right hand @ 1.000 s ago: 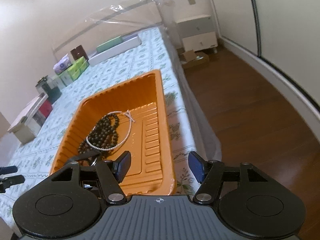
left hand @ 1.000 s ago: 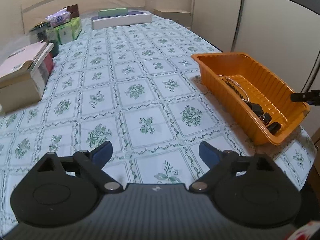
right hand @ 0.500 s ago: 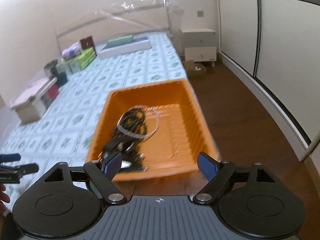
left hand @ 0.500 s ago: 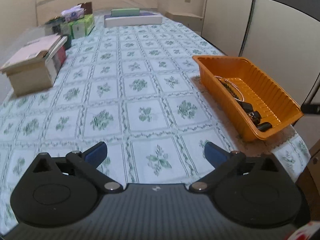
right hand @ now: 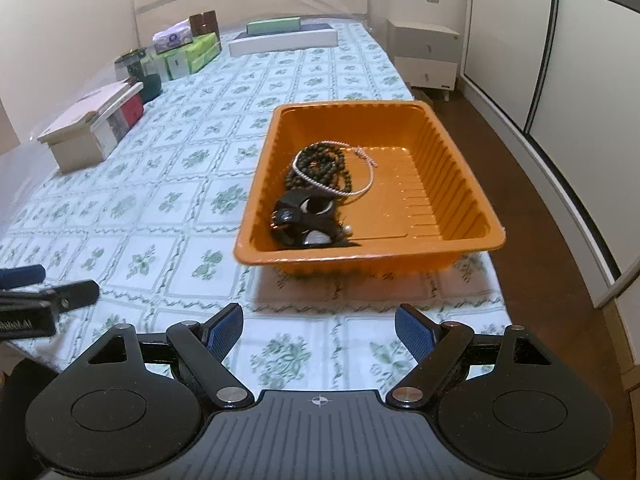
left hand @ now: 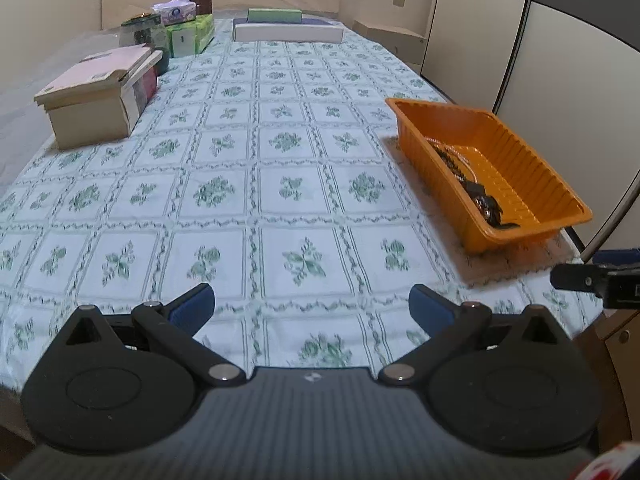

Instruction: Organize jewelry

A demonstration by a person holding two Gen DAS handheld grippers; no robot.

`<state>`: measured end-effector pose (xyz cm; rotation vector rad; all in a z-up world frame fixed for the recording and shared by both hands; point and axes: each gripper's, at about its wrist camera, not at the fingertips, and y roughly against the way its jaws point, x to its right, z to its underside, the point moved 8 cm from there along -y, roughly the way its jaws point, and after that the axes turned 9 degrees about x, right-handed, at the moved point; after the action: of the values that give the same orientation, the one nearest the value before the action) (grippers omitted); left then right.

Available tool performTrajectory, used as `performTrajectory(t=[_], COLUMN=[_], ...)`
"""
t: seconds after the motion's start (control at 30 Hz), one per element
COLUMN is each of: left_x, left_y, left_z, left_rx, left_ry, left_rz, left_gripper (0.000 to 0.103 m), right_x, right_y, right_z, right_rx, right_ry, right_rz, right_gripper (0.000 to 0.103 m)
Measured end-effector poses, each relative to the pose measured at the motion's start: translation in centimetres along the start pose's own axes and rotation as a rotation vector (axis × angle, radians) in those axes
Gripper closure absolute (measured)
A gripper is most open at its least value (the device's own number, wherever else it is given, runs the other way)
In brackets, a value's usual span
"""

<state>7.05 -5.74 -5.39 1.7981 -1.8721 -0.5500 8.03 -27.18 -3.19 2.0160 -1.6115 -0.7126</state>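
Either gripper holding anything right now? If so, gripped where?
Nothing held. Left gripper and right gripper both have jaws open and empty, having just opened wider. The jewelry lies in the orange tray.

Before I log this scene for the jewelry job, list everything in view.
Tray: one, orange, right edge of bed.
Bead strand: one, dark, in tray.
Silver chain: one, over the beads.
Black watch: one, tray's near end.
Bedcover: one, white with green flowers.
Cardboard box: one, beige, left side.
Tissue packs: green and white, far left; count unclear.
Flat boxes: white and green, far end.
Left gripper: open, empty.
Right gripper: open, empty, jaws just opened wider.
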Motion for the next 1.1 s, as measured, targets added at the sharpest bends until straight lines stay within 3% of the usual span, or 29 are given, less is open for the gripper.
performTrajectory(t=[1.1], left_x=[0.3], left_y=[0.5], left_z=[0.5], left_rx=[-0.008], left_ry=[0.029], left_rz=[-0.015], left_gripper=[0.0], right_x=[-2.3], right_y=[0.2], right_z=[0.5], right_rx=[-0.004], right_ry=[0.012], right_rz=[-0.019], right_gripper=[0.02])
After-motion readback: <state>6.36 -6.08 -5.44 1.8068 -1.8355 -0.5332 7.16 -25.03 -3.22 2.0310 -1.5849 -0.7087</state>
